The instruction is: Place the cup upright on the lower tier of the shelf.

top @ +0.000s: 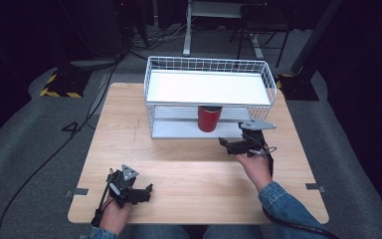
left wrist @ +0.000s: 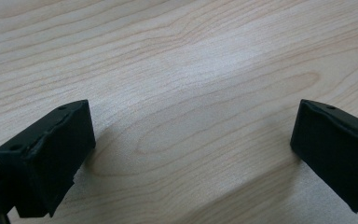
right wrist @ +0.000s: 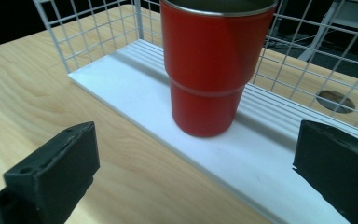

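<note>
Approach is judged to be the step in hand: the right gripper (top: 227,144), jaws spread and empty, is aimed at the red cup (right wrist: 214,65) standing upright on the rack's lower shelf (right wrist: 135,88), so advancing and closing is called for next, while the left gripper (top: 144,191) is held released over the counter (top: 189,184).

I am working in what looks like a lab or recording studio rather than a home. My wooden table (top: 189,169) stands alone on grey carpet (top: 25,149), ringed by black curtains (top: 20,35). Cables (top: 87,107) trail across the floor past stand bases marked with yellow-and-black hazard tape (top: 59,92). Metal brackets (top: 79,191) sit at the table edges. Behind it I see the legs of a white desk (top: 188,35) and a dark chair (top: 261,30).
</note>
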Available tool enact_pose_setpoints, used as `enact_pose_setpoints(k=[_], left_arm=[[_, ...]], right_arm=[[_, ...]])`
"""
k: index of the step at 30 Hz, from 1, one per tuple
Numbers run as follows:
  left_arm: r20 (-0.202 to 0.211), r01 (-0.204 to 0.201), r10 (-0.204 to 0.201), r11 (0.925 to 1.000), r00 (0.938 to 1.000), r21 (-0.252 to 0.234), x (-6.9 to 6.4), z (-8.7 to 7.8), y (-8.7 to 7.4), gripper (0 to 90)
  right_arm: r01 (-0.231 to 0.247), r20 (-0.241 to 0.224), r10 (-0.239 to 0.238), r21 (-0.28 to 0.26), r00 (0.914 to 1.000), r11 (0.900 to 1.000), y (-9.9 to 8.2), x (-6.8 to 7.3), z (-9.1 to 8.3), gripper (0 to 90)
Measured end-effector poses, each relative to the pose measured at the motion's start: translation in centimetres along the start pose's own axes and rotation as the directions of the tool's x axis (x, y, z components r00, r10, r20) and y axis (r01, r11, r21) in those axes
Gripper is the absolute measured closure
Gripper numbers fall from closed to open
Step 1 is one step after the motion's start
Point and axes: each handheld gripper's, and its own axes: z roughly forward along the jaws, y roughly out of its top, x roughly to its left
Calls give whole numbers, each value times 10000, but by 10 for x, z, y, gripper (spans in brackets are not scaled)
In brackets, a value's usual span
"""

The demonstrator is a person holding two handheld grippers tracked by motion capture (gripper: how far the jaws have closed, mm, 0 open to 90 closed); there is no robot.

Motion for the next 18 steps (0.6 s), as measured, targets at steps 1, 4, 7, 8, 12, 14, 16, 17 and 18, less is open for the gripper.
enact_pose_setpoints(k=[1, 4, 7, 8, 12, 14, 16, 17, 18], left_arm=[[-4, -12, 12, 10000, 10000, -13, 0, 0, 0, 2], [32, -80, 80, 10000, 10000, -5, 1, 0, 1, 1], [107, -142, 142, 9999, 9998, -20, 1, 2, 2, 1], [88, -155, 155, 9999, 9998, 1, 2, 2, 3, 1], [132, -175, 175, 9998, 9998, 1, 2, 4, 5, 1], [129, -122, 122, 9999, 9998, -7, 2, 5, 5, 1], [132, -120, 120, 9999, 9998, 4, 2, 5, 6, 1], [131, -139, 139, 9999, 9998, -8, 2, 5, 6, 1], [129, -136, 136, 9999, 9998, -3, 2, 5, 6, 1]], right_arm=[[-43, -36, 43, -1, 10000, 10000, -1, 0, -6, 3], [-193, -81, 193, 28, 9998, 9998, -5, -2, -22, 7], [-297, -247, 301, 133, 9992, 9995, -10, -4, -36, 63], [-306, -311, 312, 176, 9990, 9994, -13, -5, -43, 91], [-267, -220, 272, 219, 9994, 9994, -21, -6, -59, 97], [-337, -219, 343, 266, 9992, 9991, -25, -6, -68, 105], [-444, -240, 450, 263, 9987, 9987, -30, -7, -75, 115], [-555, -269, 562, 262, 9981, 9981, -32, -7, -78, 118], [-668, -272, 675, 257, 9973, 9974, -36, -8, -82, 121]])
